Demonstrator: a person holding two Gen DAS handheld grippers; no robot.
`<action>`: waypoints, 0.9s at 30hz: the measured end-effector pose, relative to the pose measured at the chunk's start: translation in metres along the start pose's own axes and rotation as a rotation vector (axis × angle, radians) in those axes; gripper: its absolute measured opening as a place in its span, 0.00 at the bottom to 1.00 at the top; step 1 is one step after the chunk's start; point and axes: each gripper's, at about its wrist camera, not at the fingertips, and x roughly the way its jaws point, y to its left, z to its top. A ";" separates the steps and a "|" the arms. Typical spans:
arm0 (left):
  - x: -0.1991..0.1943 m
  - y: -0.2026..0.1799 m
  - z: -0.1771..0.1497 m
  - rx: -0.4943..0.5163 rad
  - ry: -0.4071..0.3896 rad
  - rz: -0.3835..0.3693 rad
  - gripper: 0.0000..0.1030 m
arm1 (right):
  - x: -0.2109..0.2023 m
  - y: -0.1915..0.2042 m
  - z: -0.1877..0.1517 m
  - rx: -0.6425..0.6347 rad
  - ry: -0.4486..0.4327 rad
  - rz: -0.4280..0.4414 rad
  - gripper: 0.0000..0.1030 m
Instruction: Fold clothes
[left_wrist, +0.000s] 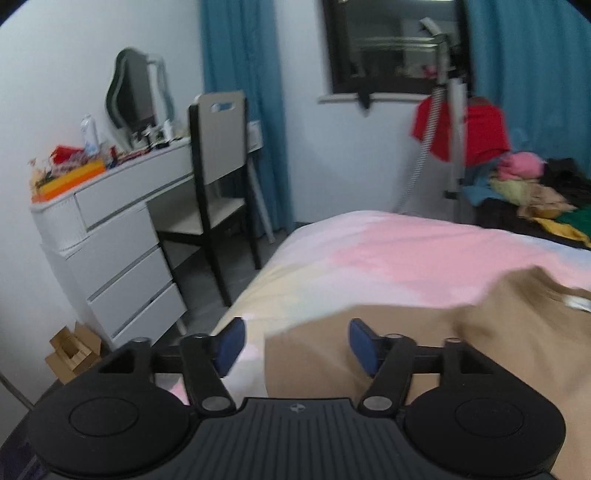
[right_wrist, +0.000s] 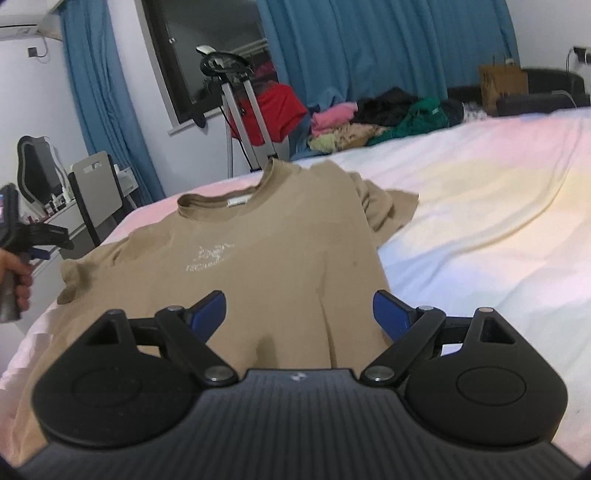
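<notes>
The tan short-sleeved T-shirt (right_wrist: 258, 258) lies flat on the pastel-sheeted bed (right_wrist: 480, 229), collar toward the far edge. Beyond it, a heap of mixed clothes (right_wrist: 373, 122) sits at the bed's far side. Left of the bed stand the grey chair (left_wrist: 218, 162) and white drawer unit (left_wrist: 122, 258).

One tan T-shirt (right_wrist: 266, 258), two grippers (left_wrist: 293, 345)

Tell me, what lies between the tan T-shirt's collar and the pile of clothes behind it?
In the right wrist view, only bare pastel bedsheet separates the tan T-shirt from the clothes pile.
</notes>
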 end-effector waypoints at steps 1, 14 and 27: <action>-0.020 -0.004 -0.007 0.005 -0.012 -0.024 0.80 | -0.003 0.001 0.001 -0.007 -0.009 0.003 0.85; -0.240 -0.059 -0.138 0.023 -0.144 -0.326 0.97 | -0.074 0.012 0.010 -0.087 -0.116 0.043 1.00; -0.269 -0.054 -0.193 0.026 -0.189 -0.344 1.00 | -0.103 0.004 0.007 -0.031 -0.143 0.034 1.00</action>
